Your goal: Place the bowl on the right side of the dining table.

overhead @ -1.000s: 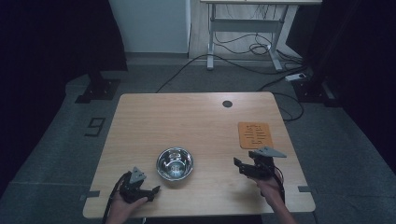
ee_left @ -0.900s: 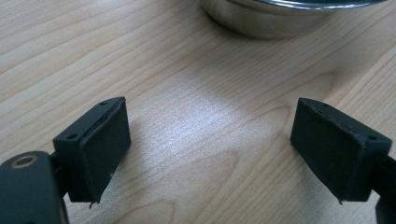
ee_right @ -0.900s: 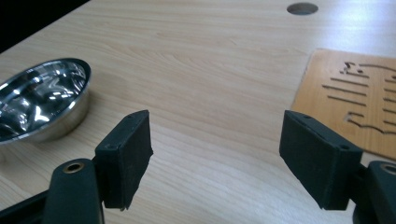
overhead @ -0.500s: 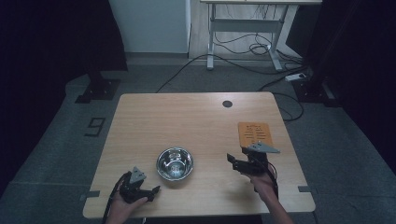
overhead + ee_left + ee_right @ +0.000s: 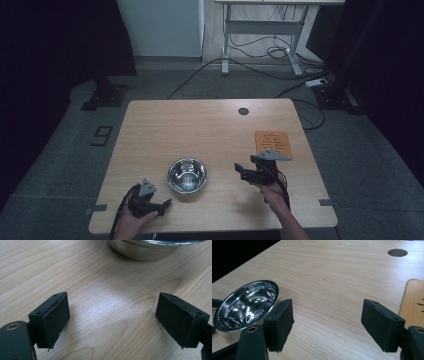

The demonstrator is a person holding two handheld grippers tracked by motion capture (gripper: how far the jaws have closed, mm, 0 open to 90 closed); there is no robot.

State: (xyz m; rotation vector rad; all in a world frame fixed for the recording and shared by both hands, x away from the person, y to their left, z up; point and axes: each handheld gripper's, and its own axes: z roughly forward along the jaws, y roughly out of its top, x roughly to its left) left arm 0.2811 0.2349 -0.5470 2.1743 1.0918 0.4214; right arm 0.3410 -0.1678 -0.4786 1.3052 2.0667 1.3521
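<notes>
Your bench (image 5: pixel 200 125) is pale wood with fine lengthwise grain and a small dark round hole (image 5: pixel 243 111) near its far edge. The bowl (image 5: pixel 187 175) is bright silver, mirror-like inside, with white glints. The card (image 5: pixel 274 143) at your right is orange with rows of dark marks. Both claws, left (image 5: pixel 162 206) and right (image 5: pixel 240 171), are matt black, each topped by a grey plate.

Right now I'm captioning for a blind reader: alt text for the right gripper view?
The right gripper, jaws wide open, hovers over a light wooden table. A shiny steel bowl sits left; an orange card lies right.
</notes>
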